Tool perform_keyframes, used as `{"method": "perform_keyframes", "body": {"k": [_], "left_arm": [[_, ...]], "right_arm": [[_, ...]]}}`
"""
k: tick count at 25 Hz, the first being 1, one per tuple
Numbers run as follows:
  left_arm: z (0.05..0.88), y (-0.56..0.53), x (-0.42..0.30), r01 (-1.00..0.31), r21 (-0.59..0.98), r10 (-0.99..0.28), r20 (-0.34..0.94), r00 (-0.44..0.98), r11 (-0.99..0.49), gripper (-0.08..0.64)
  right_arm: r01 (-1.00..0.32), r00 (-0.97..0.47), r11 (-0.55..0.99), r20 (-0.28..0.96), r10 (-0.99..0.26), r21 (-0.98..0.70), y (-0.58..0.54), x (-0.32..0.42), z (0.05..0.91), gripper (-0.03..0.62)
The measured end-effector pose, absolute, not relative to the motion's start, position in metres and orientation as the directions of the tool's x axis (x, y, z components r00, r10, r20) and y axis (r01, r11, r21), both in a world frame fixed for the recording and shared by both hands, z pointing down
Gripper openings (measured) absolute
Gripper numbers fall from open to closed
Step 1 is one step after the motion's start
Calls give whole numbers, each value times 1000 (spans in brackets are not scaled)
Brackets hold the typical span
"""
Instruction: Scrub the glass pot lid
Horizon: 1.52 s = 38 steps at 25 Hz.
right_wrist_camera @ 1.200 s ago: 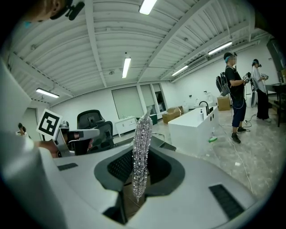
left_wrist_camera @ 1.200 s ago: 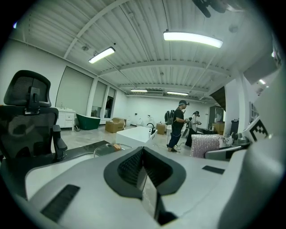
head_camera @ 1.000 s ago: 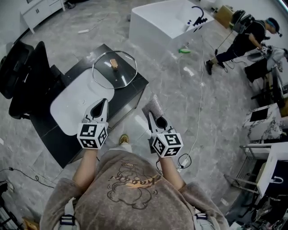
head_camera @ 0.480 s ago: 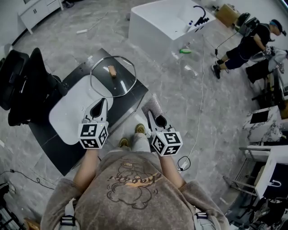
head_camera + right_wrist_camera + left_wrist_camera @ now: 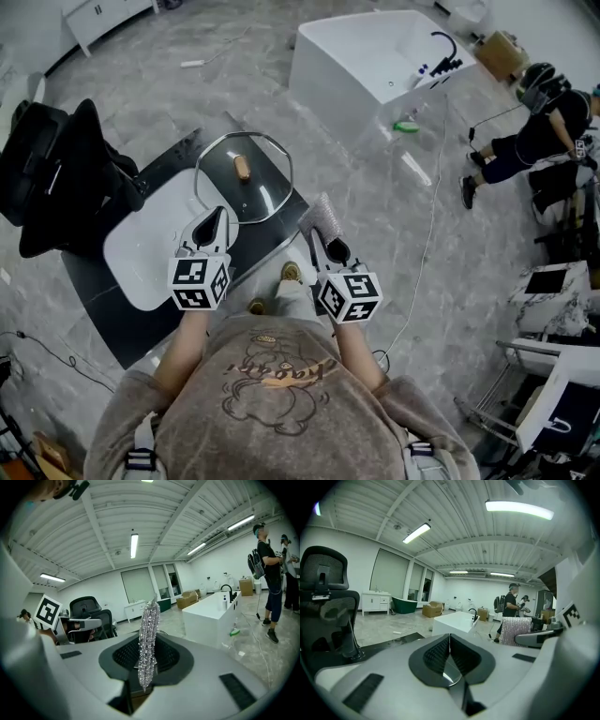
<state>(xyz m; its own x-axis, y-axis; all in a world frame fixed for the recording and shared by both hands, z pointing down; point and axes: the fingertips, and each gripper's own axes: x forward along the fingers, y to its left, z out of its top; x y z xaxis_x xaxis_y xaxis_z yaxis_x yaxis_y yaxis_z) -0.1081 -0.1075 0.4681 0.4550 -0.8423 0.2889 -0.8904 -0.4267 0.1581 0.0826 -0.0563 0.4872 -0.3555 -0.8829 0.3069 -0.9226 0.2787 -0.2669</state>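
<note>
The glass pot lid (image 5: 244, 176), with a wooden knob in its middle, lies flat at the far right corner of the black table (image 5: 122, 309). My left gripper (image 5: 215, 223) hovers just short of the lid's near rim, jaws shut with nothing between them (image 5: 449, 654). My right gripper (image 5: 319, 225) hangs to the right of the table, off its edge, shut on a silvery scrubbing pad (image 5: 324, 217). In the right gripper view the scrubbing pad (image 5: 148, 641) stands upright between the jaws.
A white oval board (image 5: 155, 239) covers the table's middle. A black office chair (image 5: 52, 173) stands at its left. A white bathtub (image 5: 380, 58) sits beyond on the marble floor. A person (image 5: 539, 141) is bent over at the far right, and a cable (image 5: 427, 234) trails across the floor.
The view has shifted: table and lid sit slightly nearer and lower in the head view. Both grippers hold nearly the same pose, the scrubbing pad still gripped.
</note>
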Motion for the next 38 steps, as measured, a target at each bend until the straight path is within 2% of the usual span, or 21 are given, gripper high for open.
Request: {"method": "perform_keyframes", "body": {"k": [2, 3, 4, 5, 7, 19, 26, 38], "left_arm": [[470, -115, -108, -897, 166, -844, 304, 443, -410, 19], [471, -119, -109, -902, 175, -846, 312, 432, -396, 61], [472, -124, -111, -907, 186, -850, 317, 420, -378, 161], [473, -129, -113, -912, 196, -855, 321, 408, -361, 230], [477, -138, -116, -919, 202, -857, 337, 391, -340, 262], [568, -223, -98, -950, 158, -779, 544, 310, -268, 261], [631, -276, -91, -976, 126, -738, 639, 217, -178, 233], [670, -307, -88, -990, 141, -648, 754, 112, -7, 232]], "right_arm": [[-917, -372, 296, 304, -877, -268, -66, 81, 486, 80], [-915, -378, 302, 304, -875, -268, -71, 80, 486, 80], [-913, -383, 307, 304, -872, -270, -75, 79, 487, 80], [-911, -388, 311, 306, -870, -271, -79, 79, 488, 80], [-907, -397, 319, 309, -864, -273, -86, 77, 490, 80], [-895, -432, 354, 328, -840, -272, -126, 83, 496, 80], [-886, -455, 380, 342, -822, -266, -144, 89, 502, 80], [-878, -469, 382, 367, -803, -287, -168, 105, 514, 80]]}}
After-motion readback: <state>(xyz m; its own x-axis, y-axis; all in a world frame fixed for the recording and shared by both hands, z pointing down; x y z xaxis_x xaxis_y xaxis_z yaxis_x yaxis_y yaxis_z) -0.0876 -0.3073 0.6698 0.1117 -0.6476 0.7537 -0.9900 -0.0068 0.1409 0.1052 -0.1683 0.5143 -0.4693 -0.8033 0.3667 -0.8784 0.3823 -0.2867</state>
